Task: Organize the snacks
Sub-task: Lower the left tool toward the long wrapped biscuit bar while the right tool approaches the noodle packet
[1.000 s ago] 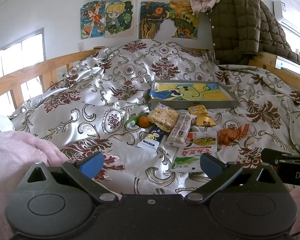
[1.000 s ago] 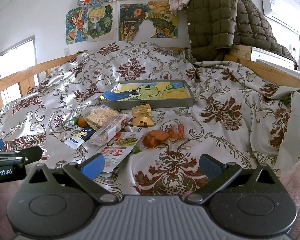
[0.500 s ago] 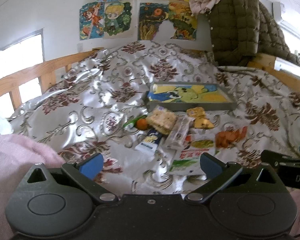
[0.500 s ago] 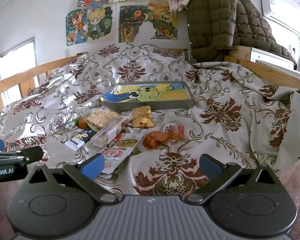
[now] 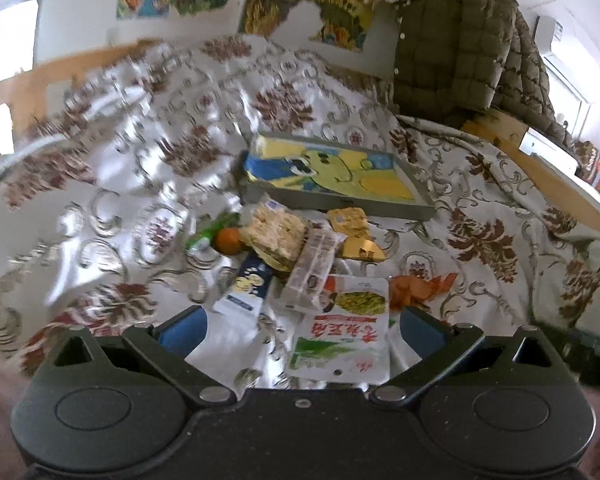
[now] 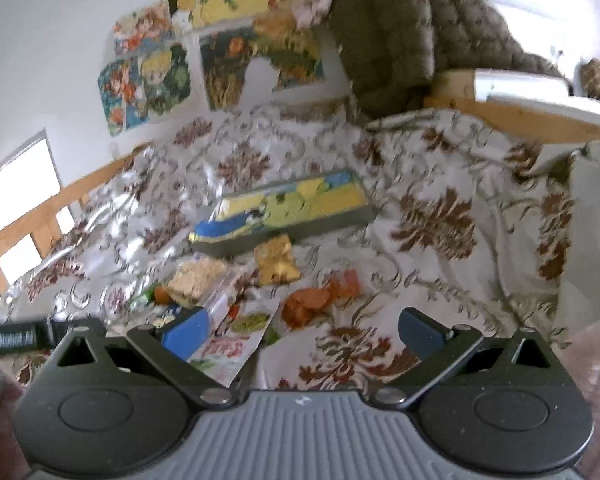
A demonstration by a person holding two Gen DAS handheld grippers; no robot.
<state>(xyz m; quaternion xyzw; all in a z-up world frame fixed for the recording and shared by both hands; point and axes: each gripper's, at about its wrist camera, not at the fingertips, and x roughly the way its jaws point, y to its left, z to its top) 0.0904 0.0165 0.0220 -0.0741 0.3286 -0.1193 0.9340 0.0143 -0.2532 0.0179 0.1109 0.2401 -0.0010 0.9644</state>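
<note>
Left gripper [image 5: 300,330] now closer to the snacks [image 5: 300,248], white packet [image 5: 342,338] at lower centre between its fingers. Right gripper [image 6: 302,330] closer too, view tilted.

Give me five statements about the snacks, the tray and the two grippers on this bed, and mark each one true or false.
1. The left gripper is open and holds nothing. True.
2. The tray with the cartoon picture already holds several snacks. False: it holds no snacks; they lie on the bedspread in front of it.
3. A small orange fruit lies at the left of the snack pile. True.
4. The right gripper is shut on the orange packet. False: its fingers are spread and empty, and the packet lies on the bedspread.
5. The white noodle packet is the snack nearest the left gripper. True.
</note>
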